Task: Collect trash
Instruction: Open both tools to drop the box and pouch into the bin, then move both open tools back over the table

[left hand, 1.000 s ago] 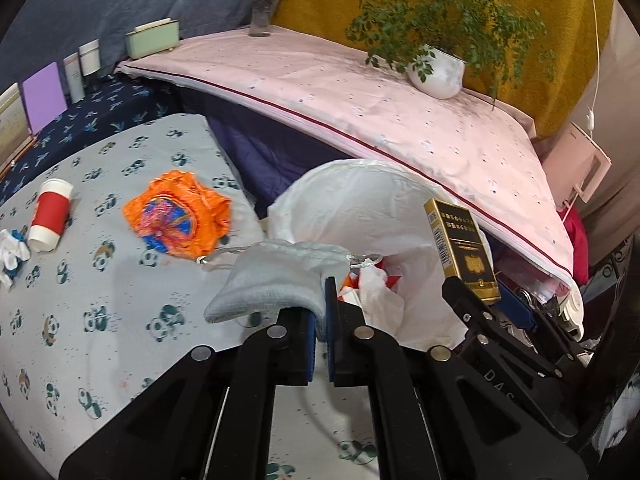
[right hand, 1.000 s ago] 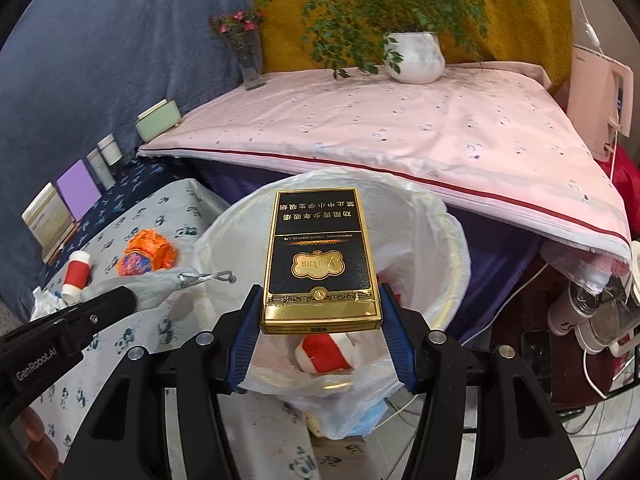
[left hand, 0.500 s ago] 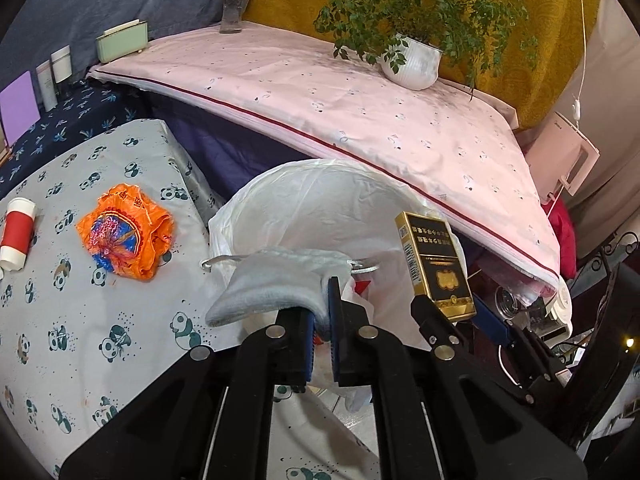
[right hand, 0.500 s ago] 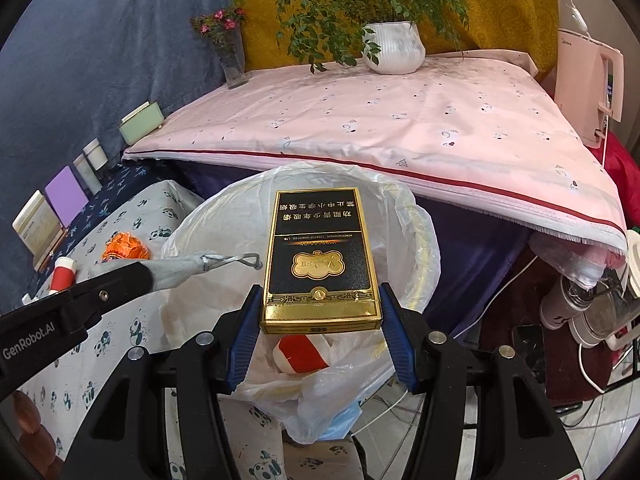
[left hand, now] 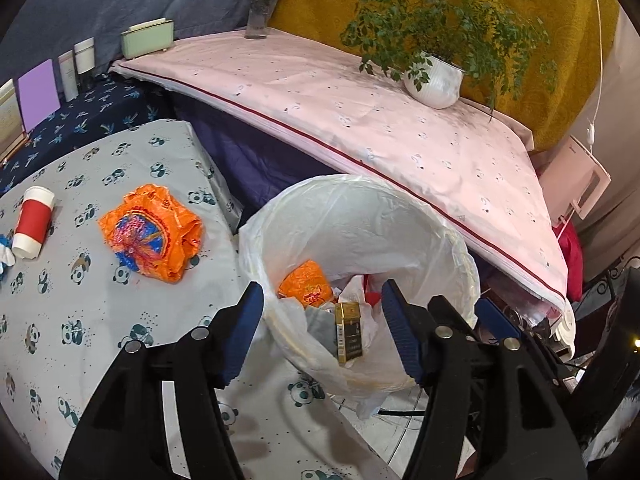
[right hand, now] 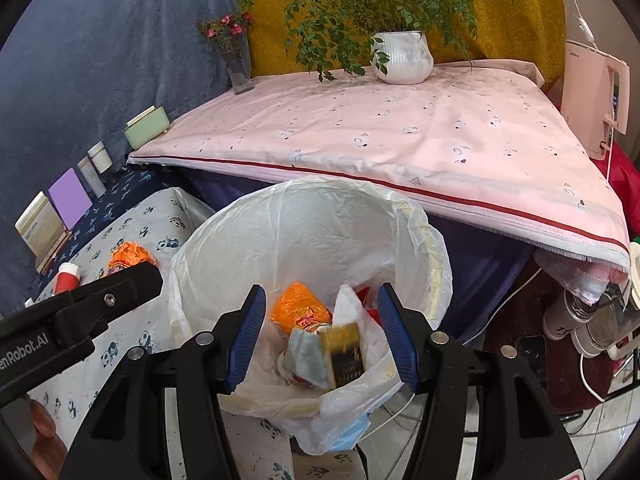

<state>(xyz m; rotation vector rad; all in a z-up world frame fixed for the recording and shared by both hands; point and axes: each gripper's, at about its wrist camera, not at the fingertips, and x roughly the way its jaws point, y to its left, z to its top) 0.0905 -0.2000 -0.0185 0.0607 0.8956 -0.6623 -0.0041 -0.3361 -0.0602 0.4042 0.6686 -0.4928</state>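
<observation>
A bin lined with a white bag stands at the edge of the panda-print table. Inside lie a black and gold box, a grey pouch, an orange wrapper and white paper. My left gripper is open and empty above the bin's near rim. My right gripper is open and empty above the bin. A crumpled orange wrapper and a red and white cup lie on the table.
A pink-covered table with a potted plant and a flower vase stands behind the bin. Boxes and small jars line the far left. A pink appliance and cables are at the right.
Both grippers opened. The grey pouch left the left gripper and the black and gold box left the right one; both now lie in the bin.
</observation>
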